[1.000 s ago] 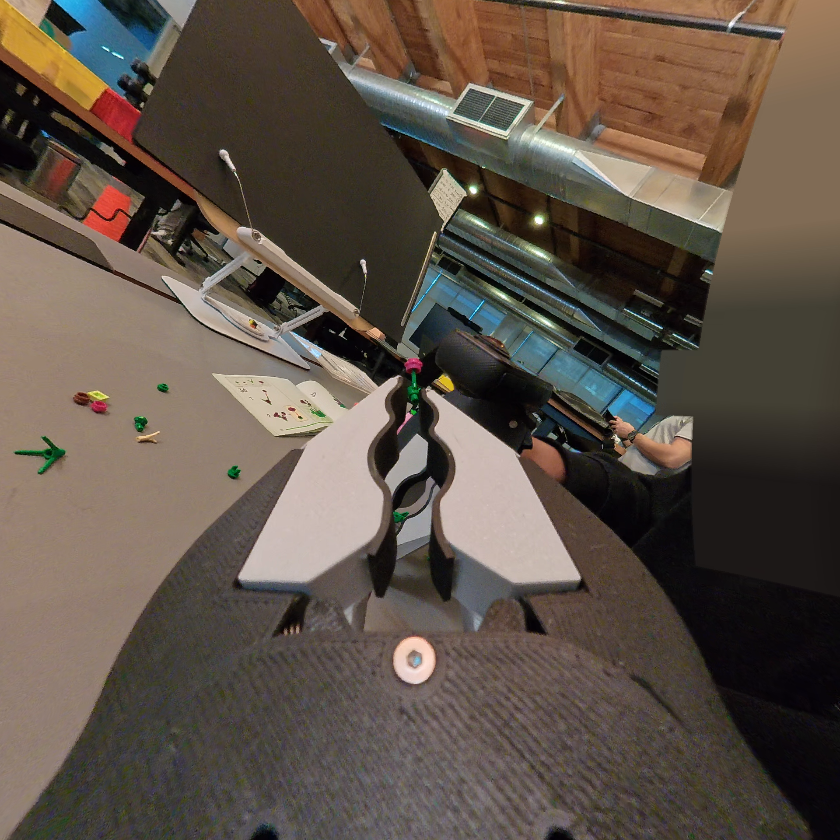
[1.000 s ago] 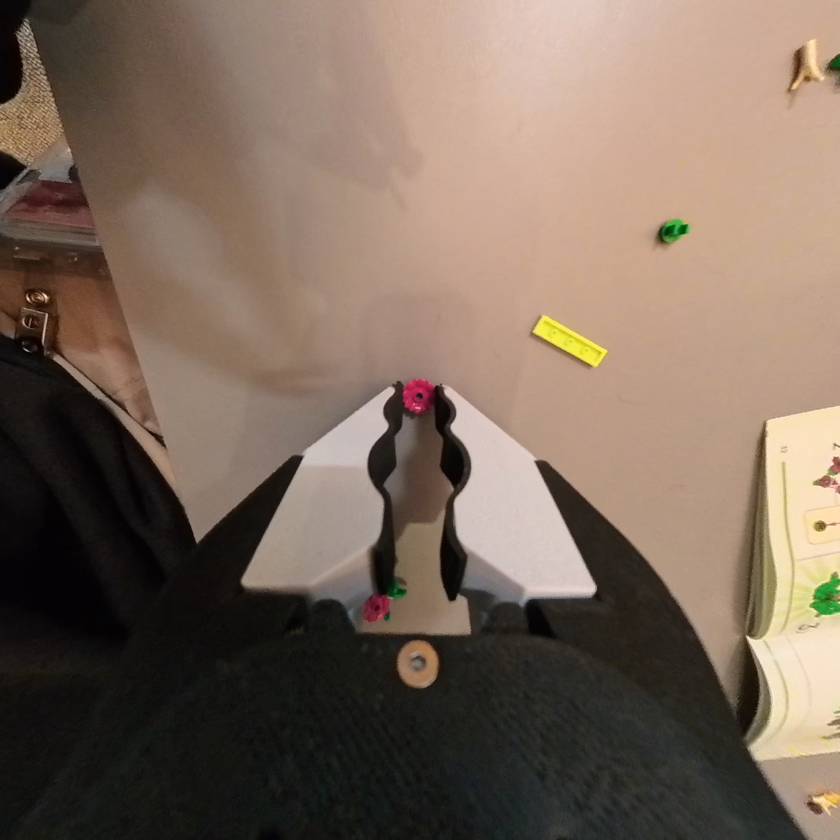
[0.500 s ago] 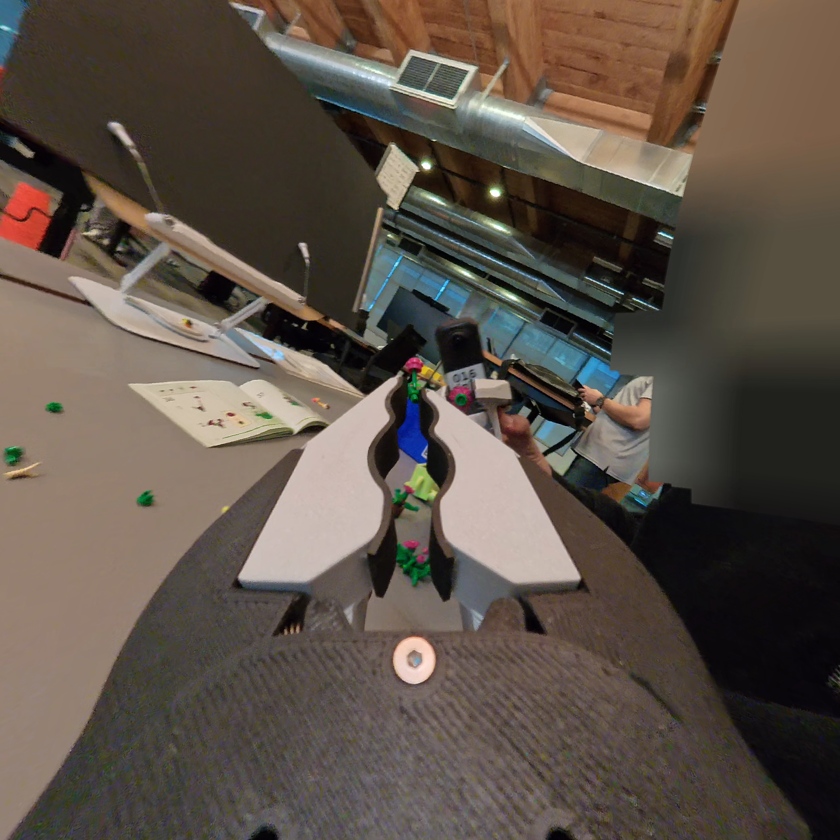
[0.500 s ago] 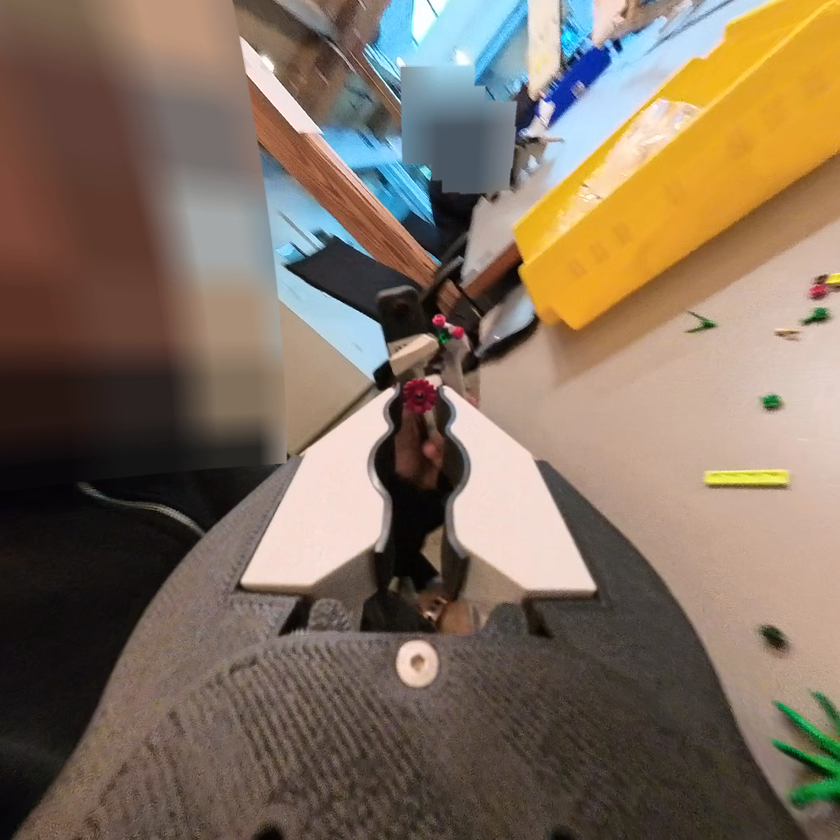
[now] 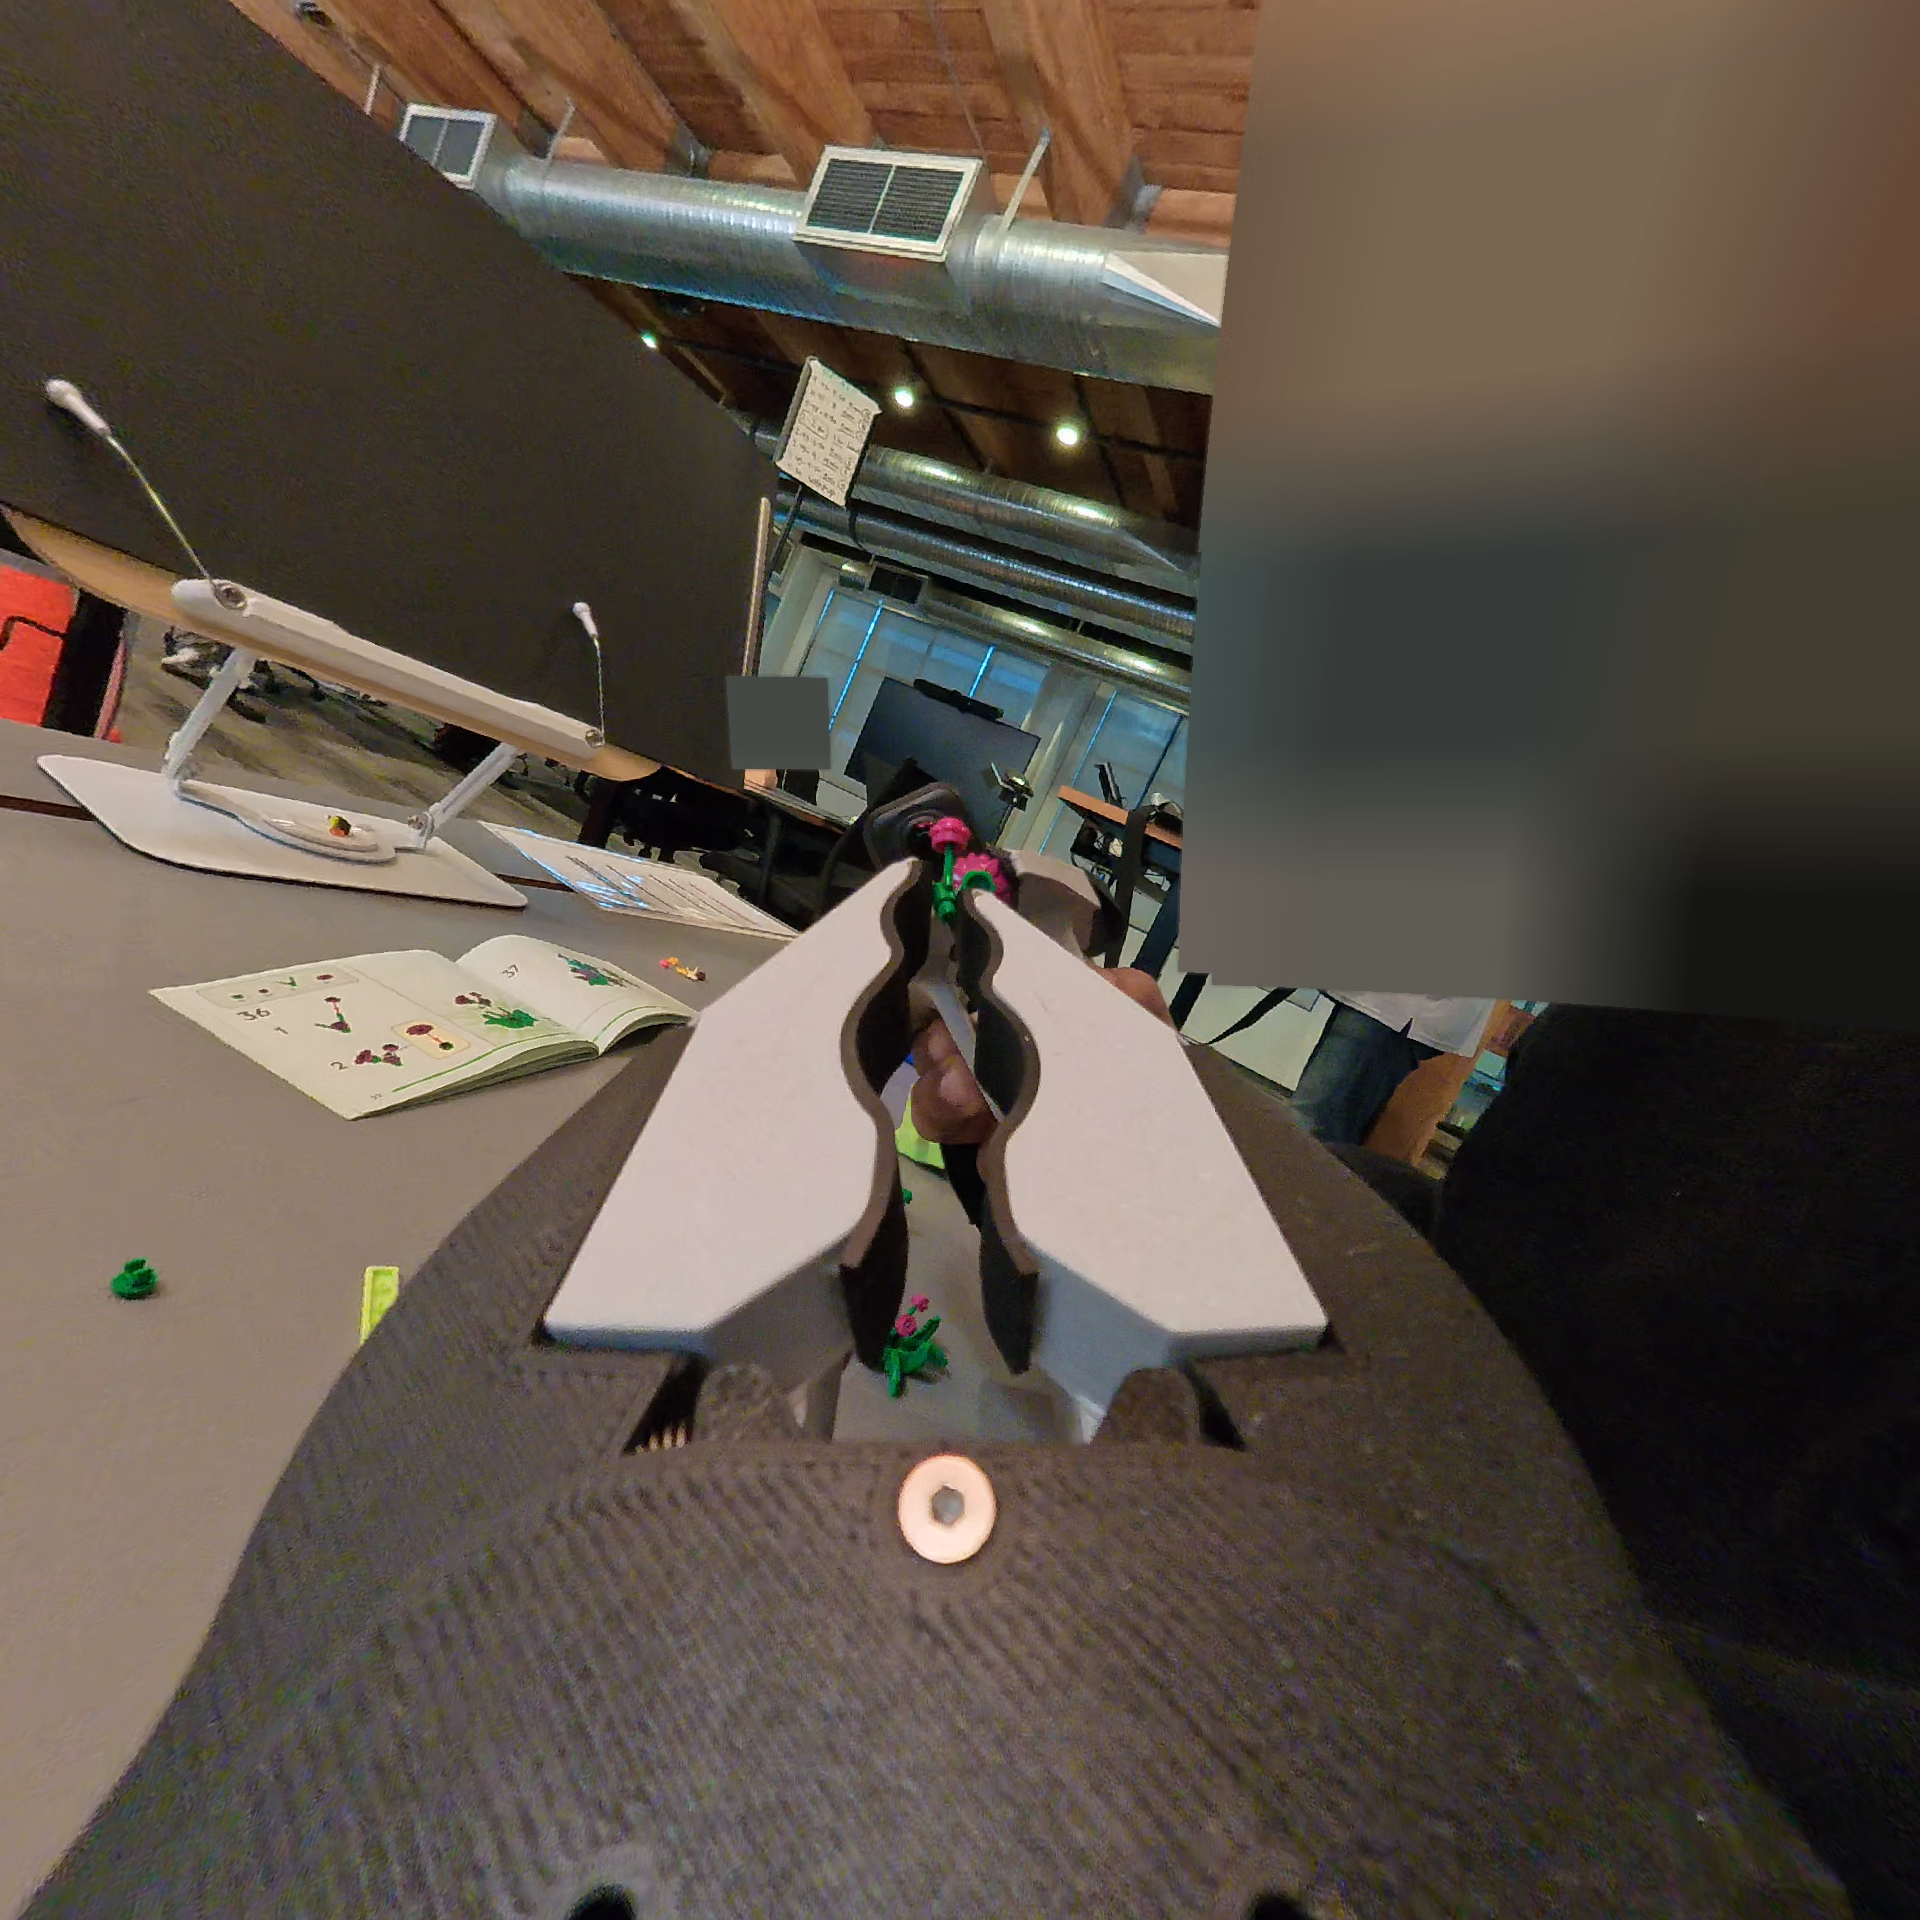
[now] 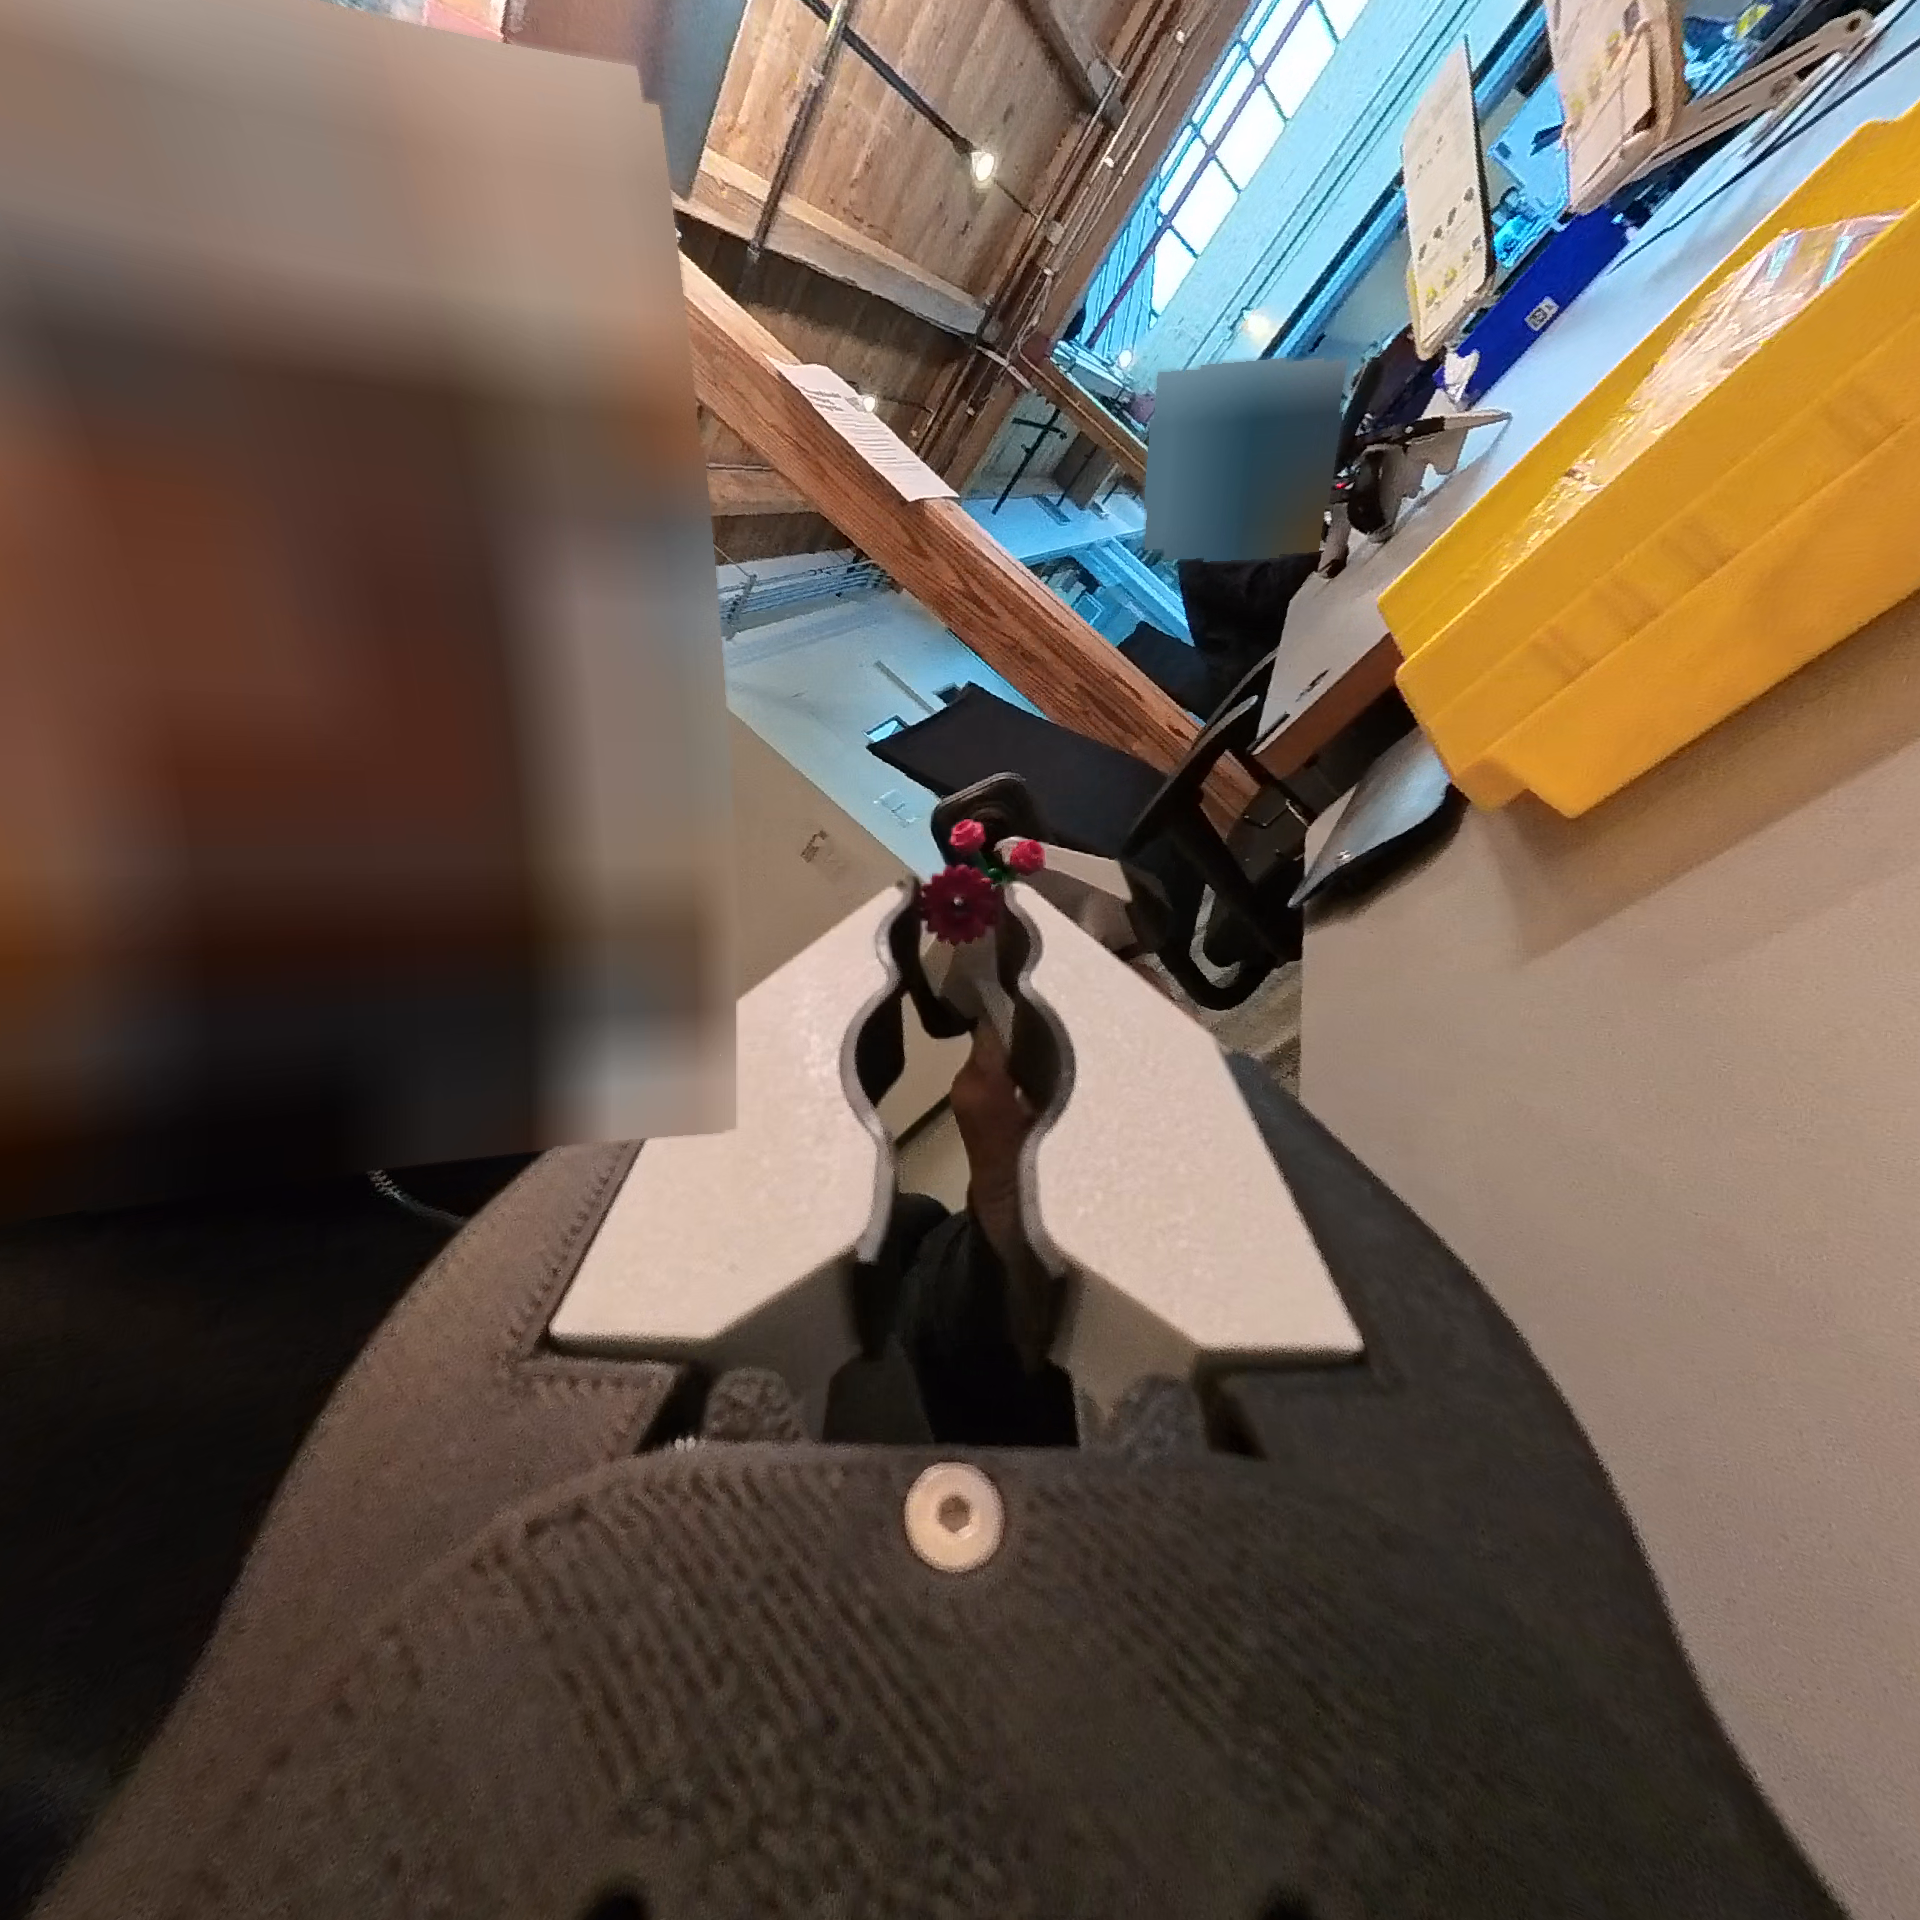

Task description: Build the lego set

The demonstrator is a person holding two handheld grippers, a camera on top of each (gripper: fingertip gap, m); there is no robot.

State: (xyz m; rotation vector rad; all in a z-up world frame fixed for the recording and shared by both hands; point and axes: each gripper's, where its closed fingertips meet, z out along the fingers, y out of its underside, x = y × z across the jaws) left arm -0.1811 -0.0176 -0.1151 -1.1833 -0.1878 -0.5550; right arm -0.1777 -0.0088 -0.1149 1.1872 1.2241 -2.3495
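My left gripper (image 5: 948, 902) is shut on a green lego stem (image 5: 945, 885) with a pink bud (image 5: 943, 831) on top, held up above the grey table (image 5: 208, 1143). My right gripper (image 6: 961, 914) is shut on a magenta flower piece (image 6: 958, 904). The two grippers face each other tip to tip. In the left wrist view the magenta flower (image 5: 979, 871) sits right beside the stem. In the right wrist view the stem shows two pink buds (image 6: 968, 831) just behind the flower. Whether flower and stem touch is not clear.
An open instruction booklet (image 5: 416, 1023) lies on the table, with a green piece (image 5: 133, 1280), a lime plate (image 5: 379, 1299) and a small flower assembly (image 5: 912, 1351) nearby. A white stand (image 5: 281, 821) is at the back. Yellow bins (image 6: 1662, 520) stand beyond the table's far side. Less than 4 cm separates the two grippers' tips.
My right gripper swung up from facing the table and now faces the left gripper. The magenta flower has closed in on the stem. Both grippers stayed shut.
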